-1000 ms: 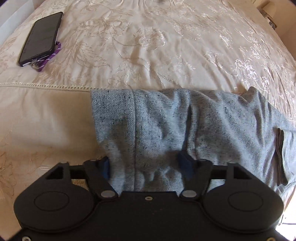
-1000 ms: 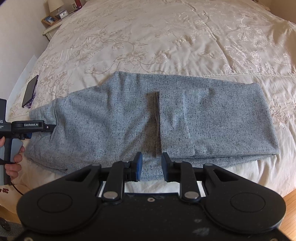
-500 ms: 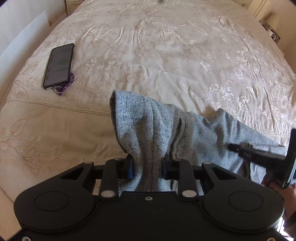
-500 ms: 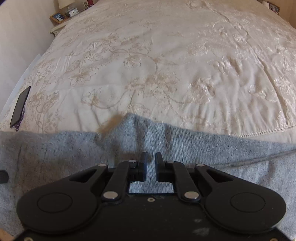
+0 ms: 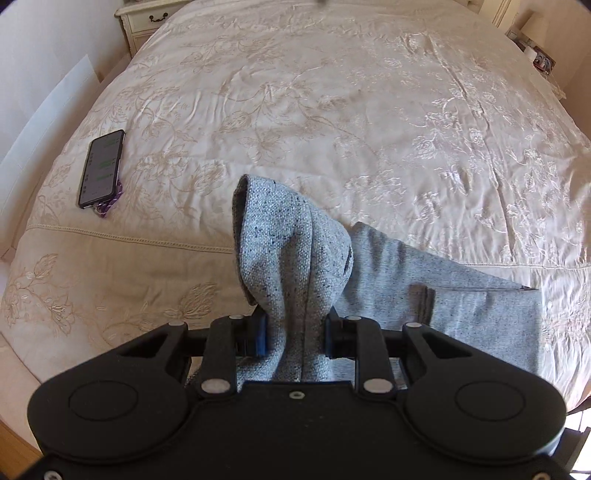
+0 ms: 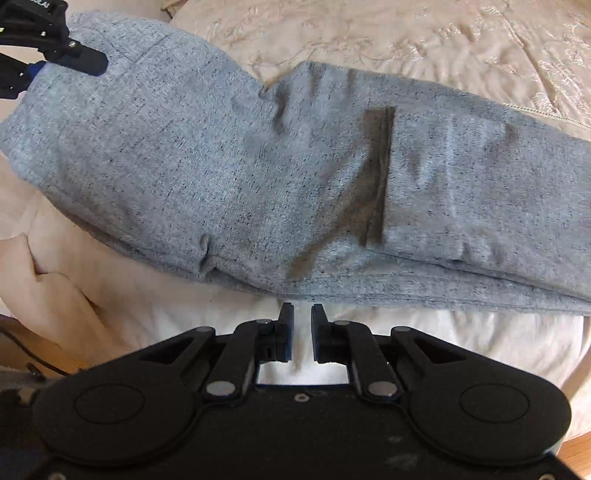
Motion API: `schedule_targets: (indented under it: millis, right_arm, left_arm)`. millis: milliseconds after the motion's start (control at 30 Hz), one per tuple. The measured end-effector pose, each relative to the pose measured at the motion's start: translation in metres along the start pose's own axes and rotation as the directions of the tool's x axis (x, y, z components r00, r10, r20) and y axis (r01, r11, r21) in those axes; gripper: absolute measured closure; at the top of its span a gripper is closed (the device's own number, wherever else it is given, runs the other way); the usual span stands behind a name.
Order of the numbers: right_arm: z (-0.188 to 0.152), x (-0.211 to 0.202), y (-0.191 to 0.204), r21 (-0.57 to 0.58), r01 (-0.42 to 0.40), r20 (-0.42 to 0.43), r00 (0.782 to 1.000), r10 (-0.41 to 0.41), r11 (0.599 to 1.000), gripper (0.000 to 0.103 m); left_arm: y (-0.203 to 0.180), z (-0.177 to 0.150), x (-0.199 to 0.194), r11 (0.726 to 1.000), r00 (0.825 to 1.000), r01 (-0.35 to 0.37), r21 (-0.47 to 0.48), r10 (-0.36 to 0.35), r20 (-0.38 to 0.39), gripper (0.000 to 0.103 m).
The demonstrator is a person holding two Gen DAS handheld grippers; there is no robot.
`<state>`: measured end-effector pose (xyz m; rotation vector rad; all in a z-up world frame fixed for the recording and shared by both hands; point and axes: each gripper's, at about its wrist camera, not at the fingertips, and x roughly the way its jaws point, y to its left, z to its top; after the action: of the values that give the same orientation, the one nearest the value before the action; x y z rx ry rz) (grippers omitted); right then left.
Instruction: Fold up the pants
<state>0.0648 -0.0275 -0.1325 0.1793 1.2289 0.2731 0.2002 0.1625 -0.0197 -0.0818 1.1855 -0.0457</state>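
Observation:
The grey speckled pants (image 6: 258, 155) lie partly folded across the near edge of the bed. My left gripper (image 5: 295, 332) is shut on one bunched end of the pants (image 5: 291, 258) and holds it lifted above the bedspread; it also shows at the top left of the right wrist view (image 6: 55, 55). My right gripper (image 6: 302, 325) hangs just in front of the pants' near edge, its jaws a narrow gap apart with nothing between them.
A cream embroidered bedspread (image 5: 332, 110) covers the bed. A black phone (image 5: 101, 168) with a purple strap lies at the left. A nightstand (image 5: 147, 18) stands at the far left corner. Wooden floor (image 6: 576, 443) shows below the bed edge.
My left gripper closed on the pants end and lifted it, bunching the cloth. My right gripper pulled back from over the pants to just off their near edge.

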Motion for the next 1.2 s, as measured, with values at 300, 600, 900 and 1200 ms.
schedule_targets:
  millis: [300, 600, 900, 1200]
  right_arm:
    - [-0.002, -0.072, -0.110, 0.043, 0.011, 0.139, 0.990, -0.017, 0.999, 0.090]
    - [-0.013, -0.108, -0.218, 0.113, 0.117, 0.115, 0.985, -0.130, 0.987, 0.086]
    - [0.022, -0.109, -0.244, 0.111, 0.024, 0.179, 0.983, -0.043, 0.994, 0.075]
    - [0.067, -0.030, -0.236, 0.167, -0.093, 0.067, 0.994, 0.082, 0.982, 0.065]
  left_arm:
    - [-0.165, -0.022, 0.012, 0.998, 1.000, -0.026, 0.053, 0.027, -0.008, 0.069]
    - [-0.302, -0.050, 0.096, 0.989, 0.995, -0.012, 0.151, 0.027, -0.099, 0.066]
    - [-0.236, -0.053, 0.073, 0.973, 0.988, -0.155, 0.169, 0.156, 0.010, 0.061]
    - [-0.152, -0.075, 0.081, 0.954, 0.954, -0.275, 0.117, 0.286, -0.088, 0.062]
